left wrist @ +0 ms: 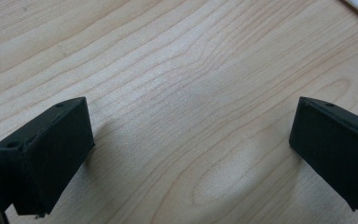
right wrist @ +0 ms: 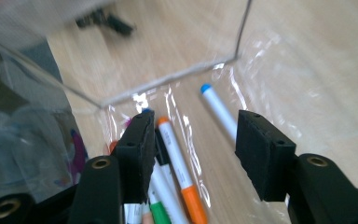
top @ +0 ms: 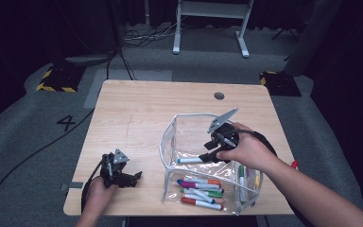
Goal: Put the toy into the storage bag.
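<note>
markers (top: 201,189) lie loose inside clear pouch (top: 170,137) on worktop (top: 142,109), near front edge. blue-capped marker (right wrist: 216,108) lies apart from others on pouch floor, ahead of right tool (right wrist: 191,144). right tool above pouch opening, jaws apart, nothing between them. left tool (left wrist: 186,154) low over bare wood left of pouch, jaws wide apart, empty.

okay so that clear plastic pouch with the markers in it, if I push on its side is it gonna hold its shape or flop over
Probably it would give. The clear pouch looks like thin wrinkled film on a light rim, so a wall should buckle under a push. The markers lying on its bottom may weigh it down, so it would likely deform before sliding. The film looks glossy, so jaws may slip on it.
</note>
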